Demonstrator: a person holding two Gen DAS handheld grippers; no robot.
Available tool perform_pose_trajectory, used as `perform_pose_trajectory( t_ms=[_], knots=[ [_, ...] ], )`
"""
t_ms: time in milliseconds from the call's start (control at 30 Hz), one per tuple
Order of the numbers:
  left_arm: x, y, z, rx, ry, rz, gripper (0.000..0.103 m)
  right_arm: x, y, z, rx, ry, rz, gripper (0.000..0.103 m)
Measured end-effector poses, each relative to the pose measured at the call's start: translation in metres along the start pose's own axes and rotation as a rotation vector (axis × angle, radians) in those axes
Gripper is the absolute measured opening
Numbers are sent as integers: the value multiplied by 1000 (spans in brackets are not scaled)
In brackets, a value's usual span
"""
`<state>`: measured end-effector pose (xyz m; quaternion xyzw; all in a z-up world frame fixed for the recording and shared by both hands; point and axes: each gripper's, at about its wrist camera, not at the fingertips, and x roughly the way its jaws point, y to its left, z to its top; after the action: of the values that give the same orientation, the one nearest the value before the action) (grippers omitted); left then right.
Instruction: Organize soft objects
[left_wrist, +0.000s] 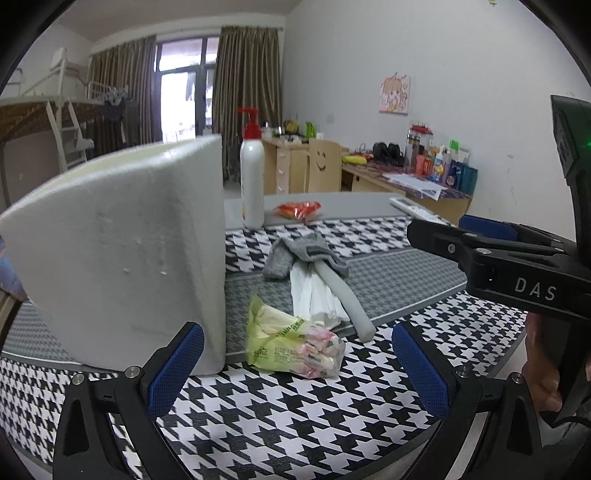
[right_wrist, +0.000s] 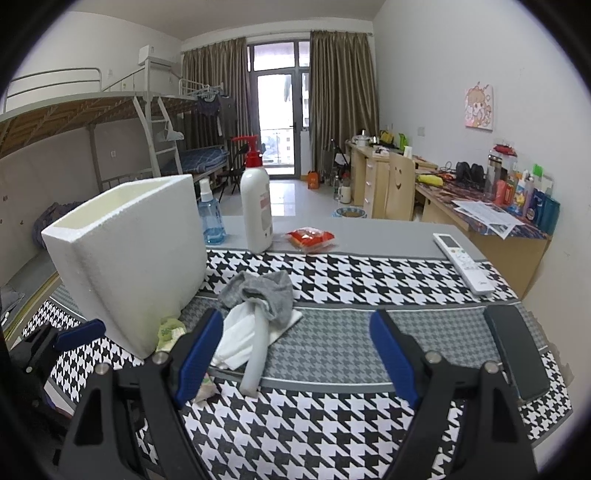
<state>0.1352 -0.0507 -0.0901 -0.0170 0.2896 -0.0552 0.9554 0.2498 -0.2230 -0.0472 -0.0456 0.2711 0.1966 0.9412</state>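
Observation:
A white foam box (left_wrist: 122, 240) stands open-topped on the houndstooth cloth, also in the right wrist view (right_wrist: 129, 258). Beside it lie a green tissue pack (left_wrist: 288, 341), a grey foam tube (left_wrist: 345, 295), white folded tissue (left_wrist: 314, 295) and a grey sock (left_wrist: 299, 254). The right wrist view shows the sock (right_wrist: 258, 291), tube (right_wrist: 256, 350), tissue (right_wrist: 236, 343) and part of the pack (right_wrist: 168, 330). My left gripper (left_wrist: 295, 369) is open, just short of the pack. My right gripper (right_wrist: 295, 354) is open and empty, near the tube's end; it also shows in the left wrist view (left_wrist: 498, 254).
A white pump bottle (right_wrist: 256, 206), a blue spray bottle (right_wrist: 210, 214) and a red snack packet (right_wrist: 310, 238) stand at the table's far side. A white remote (right_wrist: 463, 262) and a black phone (right_wrist: 515, 354) lie at the right. Desks and a bunk bed stand beyond.

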Motion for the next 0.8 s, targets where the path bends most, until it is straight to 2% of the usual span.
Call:
perform_pose_trajectory(
  t_ms=[333,600,800],
  knots=[
    [26,-6,1,16,59,34,102,16,-14,2,-2,25,14,85],
    [43,-10,0,25,114,70,102,39,-19,8,-8,86,57,85],
    [54,-8,-1,9,174,77,96,46,-12,11,-40,105,91,85]
  ],
)
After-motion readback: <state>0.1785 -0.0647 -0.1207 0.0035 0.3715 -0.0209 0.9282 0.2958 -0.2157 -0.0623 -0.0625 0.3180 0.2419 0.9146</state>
